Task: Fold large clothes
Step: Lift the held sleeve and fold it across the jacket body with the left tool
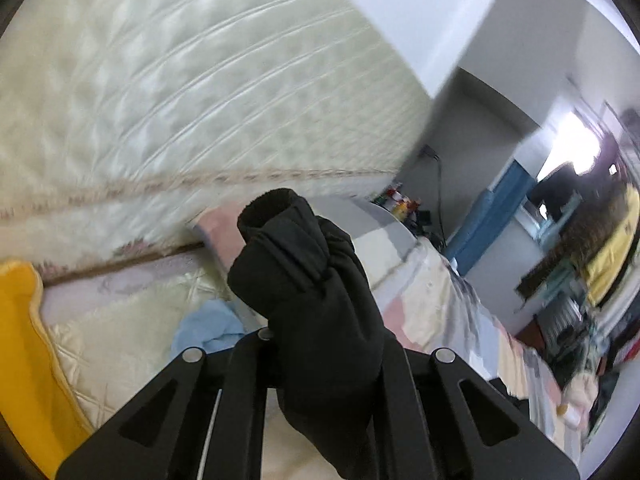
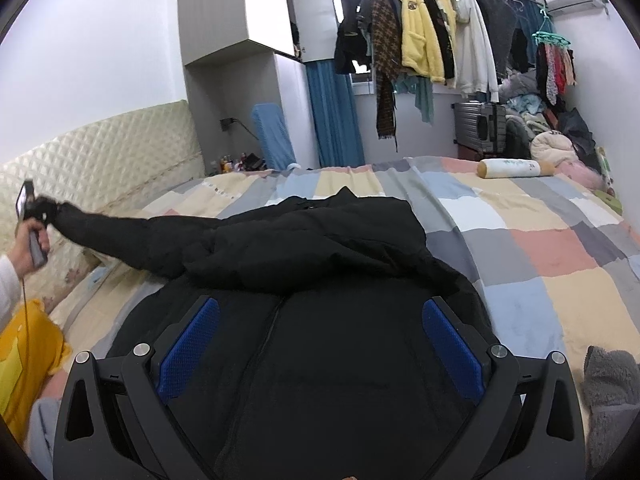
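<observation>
A large black padded jacket (image 2: pixel 312 240) lies on the bed with its zip towards me. My left gripper (image 1: pixel 320 344) is shut on the cuff of the jacket's sleeve (image 1: pixel 304 264) and holds it up; in the right wrist view that gripper (image 2: pixel 34 210) is at the far left with the sleeve (image 2: pixel 132 236) stretched out above the bed towards the headboard. My right gripper (image 2: pixel 320 344) is open, its blue pads (image 2: pixel 188 352) spread wide above the jacket's front, holding nothing.
The bed has a pastel checked cover (image 2: pixel 540 240) and a cream quilted headboard (image 2: pixel 100 152). A yellow cushion (image 2: pixel 24 352), a roll pillow (image 2: pixel 516 168), a grey fleece item (image 2: pixel 608 396) and a rack of hanging clothes (image 2: pixel 440 32) are around.
</observation>
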Motion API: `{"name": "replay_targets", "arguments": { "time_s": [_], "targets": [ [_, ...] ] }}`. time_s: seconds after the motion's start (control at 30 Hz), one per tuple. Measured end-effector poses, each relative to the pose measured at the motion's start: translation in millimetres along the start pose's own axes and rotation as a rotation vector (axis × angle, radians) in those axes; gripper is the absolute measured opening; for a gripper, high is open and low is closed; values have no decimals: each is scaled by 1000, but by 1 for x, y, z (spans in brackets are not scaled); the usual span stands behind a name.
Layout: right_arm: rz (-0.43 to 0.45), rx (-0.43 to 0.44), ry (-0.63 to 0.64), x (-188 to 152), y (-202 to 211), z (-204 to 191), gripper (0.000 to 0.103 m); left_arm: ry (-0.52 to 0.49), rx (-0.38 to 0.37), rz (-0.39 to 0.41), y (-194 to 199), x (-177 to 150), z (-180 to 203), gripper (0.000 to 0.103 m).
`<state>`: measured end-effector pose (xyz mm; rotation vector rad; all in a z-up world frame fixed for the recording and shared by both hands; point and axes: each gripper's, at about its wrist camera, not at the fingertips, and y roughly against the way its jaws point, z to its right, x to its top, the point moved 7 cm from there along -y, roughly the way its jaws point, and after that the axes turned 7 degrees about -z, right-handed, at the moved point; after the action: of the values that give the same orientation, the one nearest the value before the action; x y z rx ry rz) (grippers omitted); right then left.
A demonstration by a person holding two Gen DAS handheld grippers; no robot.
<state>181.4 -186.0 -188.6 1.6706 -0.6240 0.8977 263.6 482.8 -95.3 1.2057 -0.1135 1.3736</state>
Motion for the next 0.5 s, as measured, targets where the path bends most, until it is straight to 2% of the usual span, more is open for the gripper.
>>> {"name": "replay_targets", "arguments": {
  "time_s": [0.13,0.3,0.5],
  "targets": [
    [9,17,18,0,5,3,102,-98,0,32,31,6,39,10],
    [42,31,67,-1,14,5,102,-136,-8,52,58,1,80,10],
    [28,94,50,-3,12,8,102,-310,43,110,80,-12,150,10]
  ]
}}
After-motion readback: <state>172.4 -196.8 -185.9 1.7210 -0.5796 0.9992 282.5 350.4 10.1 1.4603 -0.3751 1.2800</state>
